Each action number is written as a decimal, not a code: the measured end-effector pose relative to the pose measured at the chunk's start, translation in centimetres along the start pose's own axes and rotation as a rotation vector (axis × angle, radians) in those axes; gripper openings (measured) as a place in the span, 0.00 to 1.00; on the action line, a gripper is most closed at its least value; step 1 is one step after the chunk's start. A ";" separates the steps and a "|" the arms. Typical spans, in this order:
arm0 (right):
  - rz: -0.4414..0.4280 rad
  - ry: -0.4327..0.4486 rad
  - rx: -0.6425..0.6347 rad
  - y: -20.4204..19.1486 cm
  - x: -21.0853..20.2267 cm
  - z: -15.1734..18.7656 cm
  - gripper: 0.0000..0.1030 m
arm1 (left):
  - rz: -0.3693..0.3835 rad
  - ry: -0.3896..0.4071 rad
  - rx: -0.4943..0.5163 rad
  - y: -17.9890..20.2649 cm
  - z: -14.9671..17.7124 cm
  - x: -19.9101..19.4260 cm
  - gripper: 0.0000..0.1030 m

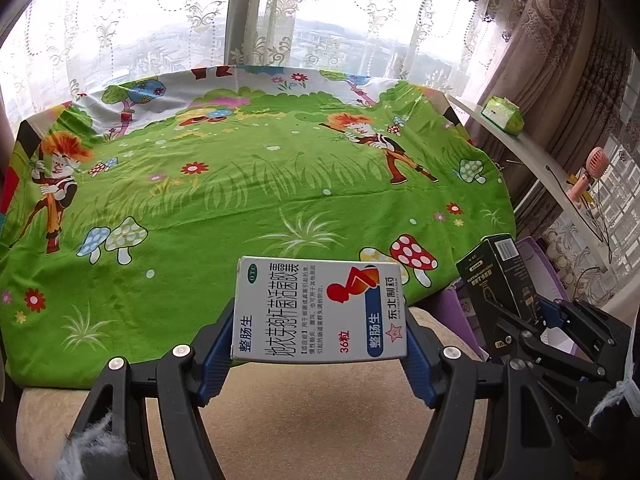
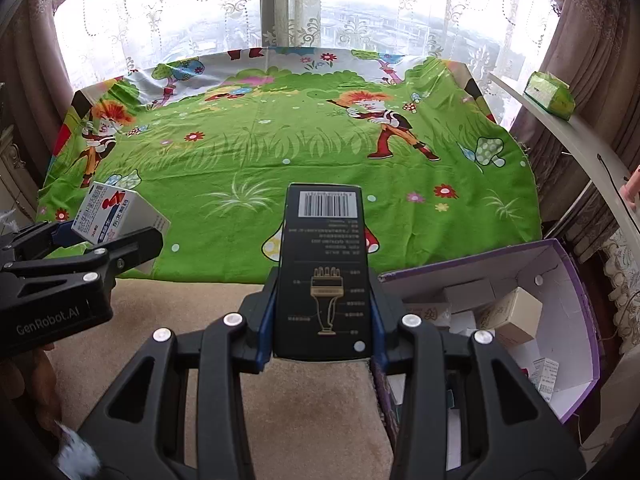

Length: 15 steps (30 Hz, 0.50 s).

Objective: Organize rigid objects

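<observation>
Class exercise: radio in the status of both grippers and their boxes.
Left gripper shut on white medicine box. Right gripper shut on black box. Green tablecloth ahead, nothing in the way.

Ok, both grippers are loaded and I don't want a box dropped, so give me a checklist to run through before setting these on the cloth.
1. Left gripper clamps the white medicine box on both sides: ok.
2. Right gripper clamps the black box on both sides: ok.
3. Green cartoon cloth ahead has free space to put things down: ok.
4. The two held boxes are apart, not touching: ok.
5. Purple carton to the right is open, with small boxes inside: ok.
6. Grip depth on the black box's underside: cannot tell.
</observation>
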State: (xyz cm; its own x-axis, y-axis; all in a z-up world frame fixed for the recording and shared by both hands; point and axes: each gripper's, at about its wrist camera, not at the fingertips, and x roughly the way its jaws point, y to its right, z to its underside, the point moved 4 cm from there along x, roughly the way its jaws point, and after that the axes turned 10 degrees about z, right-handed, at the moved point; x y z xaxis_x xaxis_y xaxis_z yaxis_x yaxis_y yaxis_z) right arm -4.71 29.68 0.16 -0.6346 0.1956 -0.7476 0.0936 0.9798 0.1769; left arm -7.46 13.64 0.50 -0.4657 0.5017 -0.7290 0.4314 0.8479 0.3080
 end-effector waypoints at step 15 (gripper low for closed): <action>0.103 -0.040 0.135 9.2 -1.6 3.8 0.41 | 0.139 -0.091 0.126 8.1 1.1 2.1 0.70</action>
State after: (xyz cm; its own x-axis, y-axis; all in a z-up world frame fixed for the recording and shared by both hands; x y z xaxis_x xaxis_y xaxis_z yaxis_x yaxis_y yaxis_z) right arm 0.05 38.52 0.57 -0.5858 0.2946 -0.7550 0.2604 0.9506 0.1689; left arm -4.15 21.38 0.80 -0.3261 0.5898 -0.7388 0.5822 0.7410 0.3346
